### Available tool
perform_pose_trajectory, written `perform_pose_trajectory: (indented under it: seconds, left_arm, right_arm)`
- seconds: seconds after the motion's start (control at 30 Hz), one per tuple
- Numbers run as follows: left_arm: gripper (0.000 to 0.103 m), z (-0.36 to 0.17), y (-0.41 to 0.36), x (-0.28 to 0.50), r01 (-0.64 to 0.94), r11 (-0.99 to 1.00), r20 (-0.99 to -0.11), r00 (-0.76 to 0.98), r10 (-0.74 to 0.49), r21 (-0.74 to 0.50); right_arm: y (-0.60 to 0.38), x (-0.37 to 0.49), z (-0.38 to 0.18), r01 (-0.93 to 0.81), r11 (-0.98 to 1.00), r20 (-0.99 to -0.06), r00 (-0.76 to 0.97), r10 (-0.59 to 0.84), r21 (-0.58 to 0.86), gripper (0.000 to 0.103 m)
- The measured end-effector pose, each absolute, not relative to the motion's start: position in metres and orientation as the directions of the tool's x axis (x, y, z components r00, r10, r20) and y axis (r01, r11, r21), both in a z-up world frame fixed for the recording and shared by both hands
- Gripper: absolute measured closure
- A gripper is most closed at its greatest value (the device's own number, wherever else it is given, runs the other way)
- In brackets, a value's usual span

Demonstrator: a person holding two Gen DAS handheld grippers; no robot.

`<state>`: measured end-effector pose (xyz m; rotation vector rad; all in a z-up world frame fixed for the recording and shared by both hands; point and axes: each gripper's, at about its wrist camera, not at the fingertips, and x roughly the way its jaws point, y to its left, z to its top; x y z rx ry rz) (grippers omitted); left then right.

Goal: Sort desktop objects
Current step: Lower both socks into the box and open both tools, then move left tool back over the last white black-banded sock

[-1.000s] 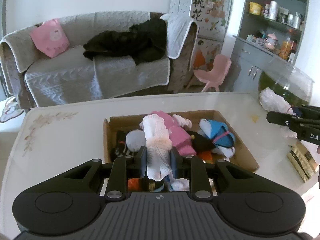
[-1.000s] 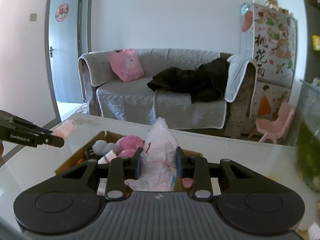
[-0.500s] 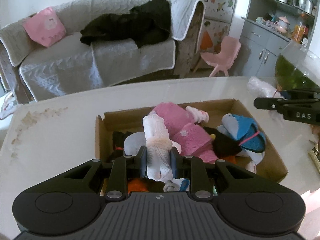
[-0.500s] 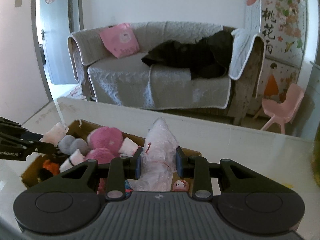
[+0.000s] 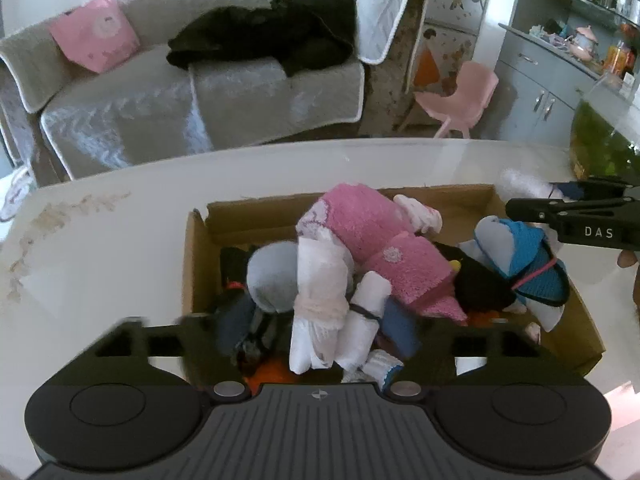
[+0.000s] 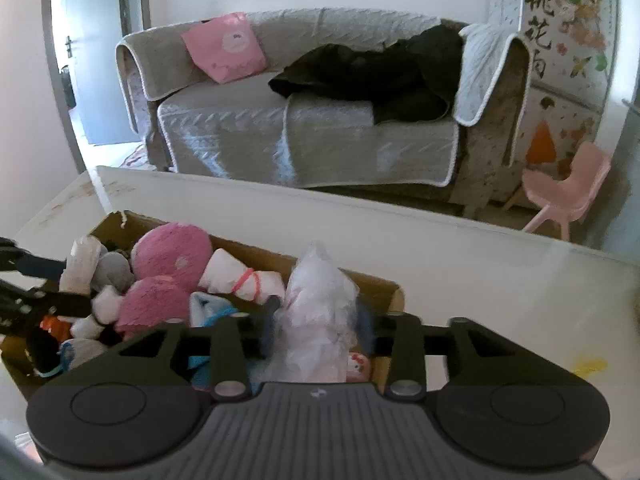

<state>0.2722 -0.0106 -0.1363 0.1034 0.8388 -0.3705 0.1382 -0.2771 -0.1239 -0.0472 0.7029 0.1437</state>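
Observation:
An open cardboard box (image 5: 196, 264) on the white table holds several rolled socks and soft bundles, among them a big pink one (image 5: 360, 232). My left gripper (image 5: 318, 322) hangs over the box's near end. Its jaws are opening, blurred and wide apart, and the white sock roll (image 5: 320, 296) lies between them untouched, resting on the pile. My right gripper (image 6: 319, 312) is over the box's other end (image 6: 384, 288). Its jaws are opening too, with a crinkled pink-and-white plastic bag (image 6: 320, 304) still standing between the fingers, which barely clear it.
The right gripper's arm (image 5: 568, 220) reaches over the box's right side in the left wrist view. A green fish tank (image 5: 600, 144) stands at the table's far right. Beyond the table are a grey sofa (image 6: 320, 132) and a pink chair (image 6: 568, 196).
Both grippers sank closer to the box. The left jaws sprang wide and let go of the white sock roll. The right jaws widened a little around the plastic bag.

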Motion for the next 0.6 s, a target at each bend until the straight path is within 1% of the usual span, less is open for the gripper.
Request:
perform_pose_trajectory:
  seconds: [0.1,0.3,0.47,0.5,0.6]
  left_arm:
    - [0.021,-0.13,-0.011,0.264,0.372,0.927,-0.735,0.617,-0.282,-0.043]
    - [0.021,-0.107,0.005,0.235,0.36,0.93,-0.696,0.65,-0.306,-0.073]
    - [0.02,-0.099,0.023,0.195,0.366,0.926,-0.684,0.652,-0.326,-0.093]
    - [0.02,-0.1,0.028,0.183,0.371,0.924,-0.685,0.65,-0.33,-0.093]
    - [0.019,-0.108,0.037,0.156,0.368,0.926,-0.697,0.641,-0.322,-0.09]
  right_arm:
    - [-0.275,0.134,-0.119,-0.156,0.988,-0.632,0.767,0.11,-0.017,0.042]
    - [-0.274,0.108,-0.09,-0.167,0.986,-0.572,0.81,0.129,-0.015,0.042]
    - [-0.273,0.042,-0.072,-0.236,0.971,-0.504,0.836,0.218,0.029,0.039]
    - [-0.27,0.028,-0.074,-0.259,0.965,-0.498,0.833,0.24,0.033,0.036]
    - [-0.245,-0.026,-0.086,-0.319,0.947,-0.494,0.82,0.291,0.028,0.032]
